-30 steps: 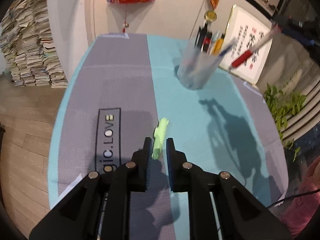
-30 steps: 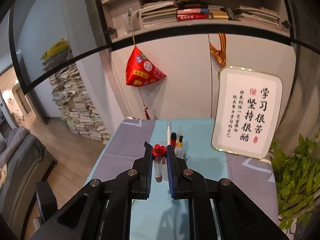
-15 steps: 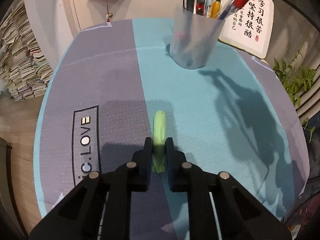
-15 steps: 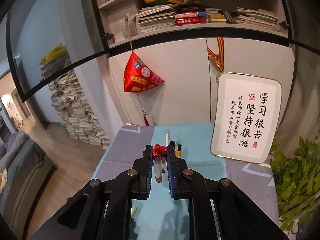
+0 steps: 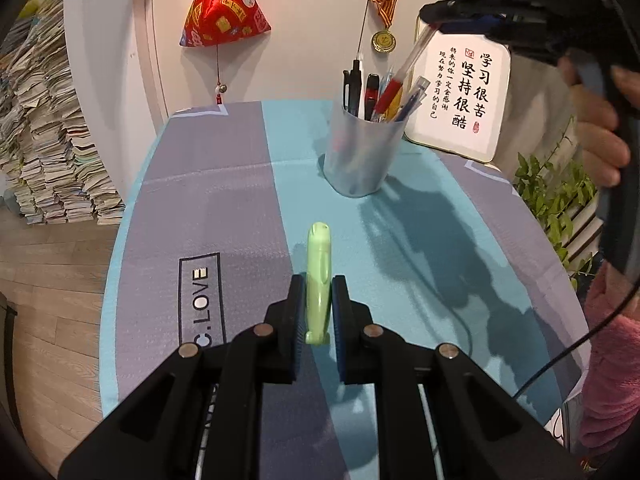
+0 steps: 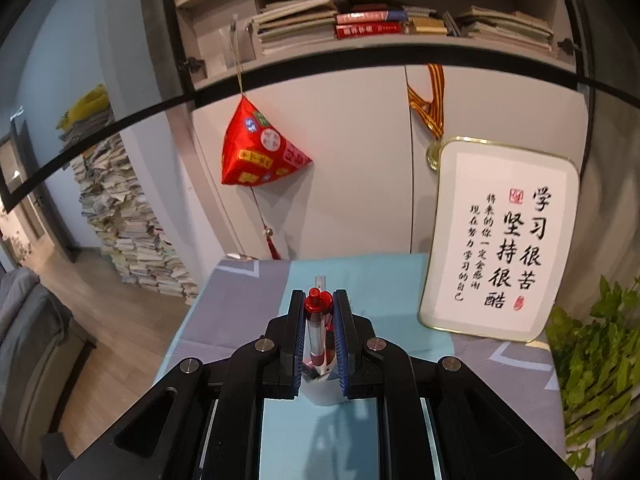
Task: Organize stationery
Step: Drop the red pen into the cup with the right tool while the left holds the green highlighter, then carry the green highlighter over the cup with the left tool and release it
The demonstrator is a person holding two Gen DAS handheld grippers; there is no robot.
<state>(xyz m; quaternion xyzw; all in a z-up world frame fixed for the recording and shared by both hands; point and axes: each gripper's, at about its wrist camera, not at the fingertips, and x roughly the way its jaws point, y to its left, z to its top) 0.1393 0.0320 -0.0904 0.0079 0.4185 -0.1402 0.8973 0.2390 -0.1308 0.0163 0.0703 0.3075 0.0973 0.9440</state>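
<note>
Far left: tall stack of papers and magazines (image 5: 48,136) on the wood floor, off the bench.

Bench (image 5: 208,184) has a grey and teal striped cloth; a "LOVE" label (image 5: 200,300) sits on the grey band left of your left claw (image 5: 319,300).

Your left claw is clenched on the pale green plastic pen (image 5: 318,276). It's pinched at its lower half, the rest sticking out past the fingertips toward the far side, over the grey/teal seam. Can't tell whether it touches the cloth.

Red pyramid-shaped fabric ornament (image 5: 224,12) hangs on the wall behind.

Further back and right of the green pen: translucent grey-blue plastic pen cup (image 5: 360,156), upright on the teal stripe, several pens already in it.

Your right claw (image 6: 320,320) is clenched on the clear-barrel pen with red cap (image 6: 317,320), directly above the cup. From the left wrist view the pen (image 5: 400,80) slants down with its red lower end inside the cup mouth.

Right of the cup: white calligraphy plaque with gold rim (image 5: 464,96) leaning on the wall, medal on striped ribbon (image 5: 383,40) hanging beside it, green plant (image 5: 552,192) at the right bench edge.
</note>
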